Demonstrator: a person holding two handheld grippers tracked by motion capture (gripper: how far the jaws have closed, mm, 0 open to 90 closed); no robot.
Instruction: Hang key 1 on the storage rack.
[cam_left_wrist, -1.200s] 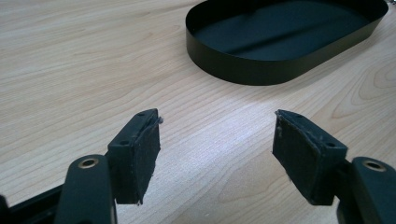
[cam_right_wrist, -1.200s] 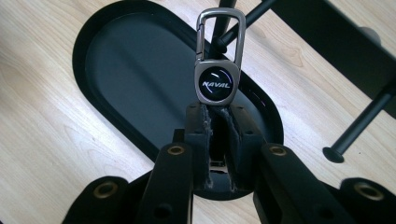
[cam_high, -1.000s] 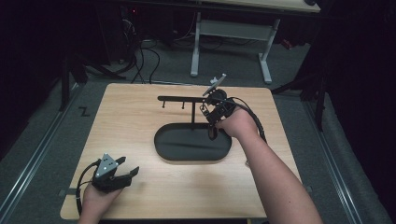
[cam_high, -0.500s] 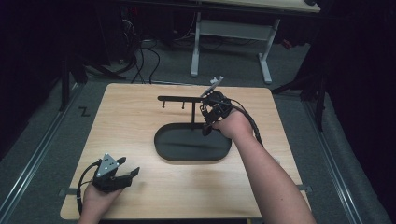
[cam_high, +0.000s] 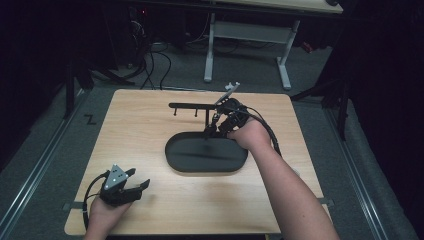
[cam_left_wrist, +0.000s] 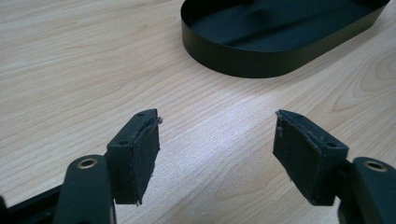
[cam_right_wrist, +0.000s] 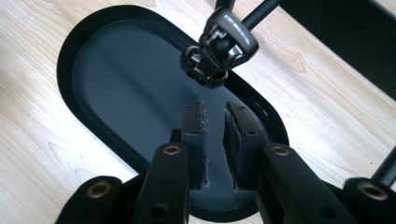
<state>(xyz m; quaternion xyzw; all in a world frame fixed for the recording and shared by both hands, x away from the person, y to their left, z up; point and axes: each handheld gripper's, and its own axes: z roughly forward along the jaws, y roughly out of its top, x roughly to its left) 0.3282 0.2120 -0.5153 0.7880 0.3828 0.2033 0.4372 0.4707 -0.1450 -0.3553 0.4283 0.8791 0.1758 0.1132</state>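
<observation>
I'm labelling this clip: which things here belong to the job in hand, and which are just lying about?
In the job: right gripper, metal clasp, black rack, oval tray.
Lying about: left gripper, open, low over the table; floor cables; white desk frame.

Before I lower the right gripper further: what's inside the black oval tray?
The black oval tray looks bare, dark floor only. The right gripper hangs over it, a metal clasp above its far rim. The floor under the jaws is hidden.

Lab workspace, wooden table (cam_high: 150, 130), floor cables (cam_high: 150, 65), adjustable desk frame (cam_high: 245, 45), dark surroundings
</observation>
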